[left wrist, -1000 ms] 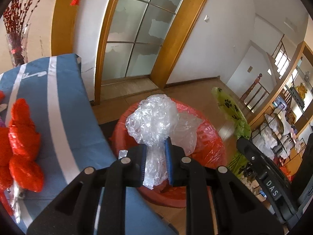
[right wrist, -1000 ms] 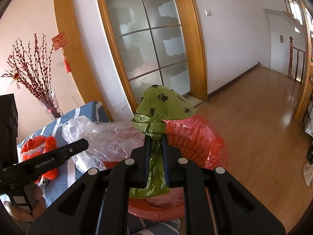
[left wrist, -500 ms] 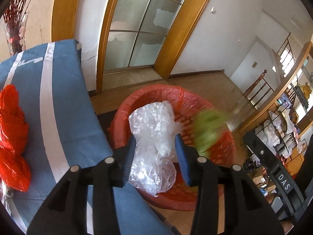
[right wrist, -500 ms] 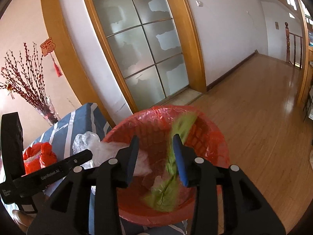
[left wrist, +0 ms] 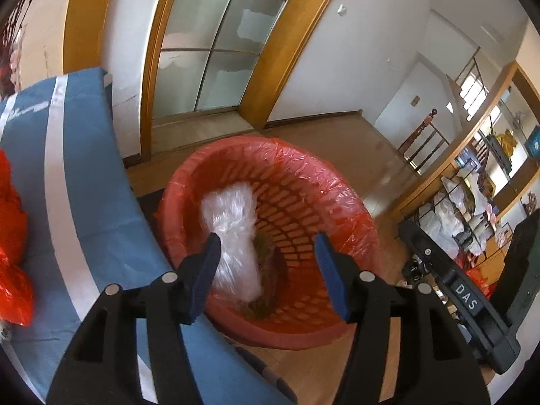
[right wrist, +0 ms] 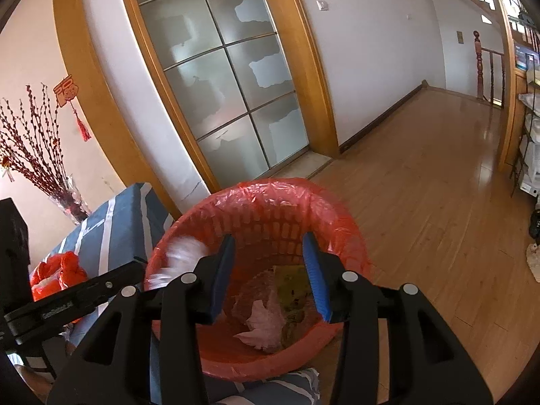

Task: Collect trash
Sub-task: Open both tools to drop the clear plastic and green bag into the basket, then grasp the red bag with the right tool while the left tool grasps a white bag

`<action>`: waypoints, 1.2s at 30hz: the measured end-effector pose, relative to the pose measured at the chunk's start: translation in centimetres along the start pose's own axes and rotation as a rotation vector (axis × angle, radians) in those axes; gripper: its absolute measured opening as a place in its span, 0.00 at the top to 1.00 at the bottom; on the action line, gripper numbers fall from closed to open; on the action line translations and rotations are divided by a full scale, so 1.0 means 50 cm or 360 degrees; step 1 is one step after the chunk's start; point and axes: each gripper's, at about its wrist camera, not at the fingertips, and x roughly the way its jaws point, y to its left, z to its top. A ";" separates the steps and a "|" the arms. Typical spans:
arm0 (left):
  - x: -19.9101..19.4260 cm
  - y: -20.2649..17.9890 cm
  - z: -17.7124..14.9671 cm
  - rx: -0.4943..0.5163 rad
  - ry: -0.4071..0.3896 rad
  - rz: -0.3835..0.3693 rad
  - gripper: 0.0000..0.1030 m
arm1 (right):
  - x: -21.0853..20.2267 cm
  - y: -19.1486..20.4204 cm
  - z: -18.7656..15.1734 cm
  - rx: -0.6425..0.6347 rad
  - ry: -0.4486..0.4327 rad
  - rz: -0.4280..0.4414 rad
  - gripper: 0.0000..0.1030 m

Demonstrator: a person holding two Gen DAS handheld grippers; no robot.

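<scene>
A red mesh waste basket lined with a red plastic bag stands on the wood floor by the table; it also shows in the right wrist view. My left gripper is open above its near rim. A crumpled clear plastic wrap is dropping inside the basket, free of the jaws; it shows blurred in the right wrist view. My right gripper is open and empty over the basket. Green bag trash and a pale wrapper lie at the bottom.
A table with a blue, white-striped cloth lies left of the basket, with red plastic bags on it. A vase of red branches stands behind. Sliding glass doors are at the back. Shelves stand to the right.
Both grippers opened over the basket. The clear wrap left the left jaws and the green bag left the right jaws; both fell into the basket.
</scene>
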 end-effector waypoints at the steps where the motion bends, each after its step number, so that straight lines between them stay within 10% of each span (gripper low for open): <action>1: -0.004 0.000 0.001 0.0001 -0.0009 0.0008 0.39 | -0.002 -0.002 0.000 -0.0004 -0.0003 -0.0007 0.58; 17: -0.170 0.120 -0.060 -0.0156 -0.0192 0.0375 0.13 | -0.036 0.061 -0.016 -0.0110 -0.0046 0.0057 0.36; 36: -0.458 0.404 -0.183 -0.0503 -0.0480 0.1121 0.04 | 0.016 0.419 -0.115 -0.0533 0.0214 0.0518 0.38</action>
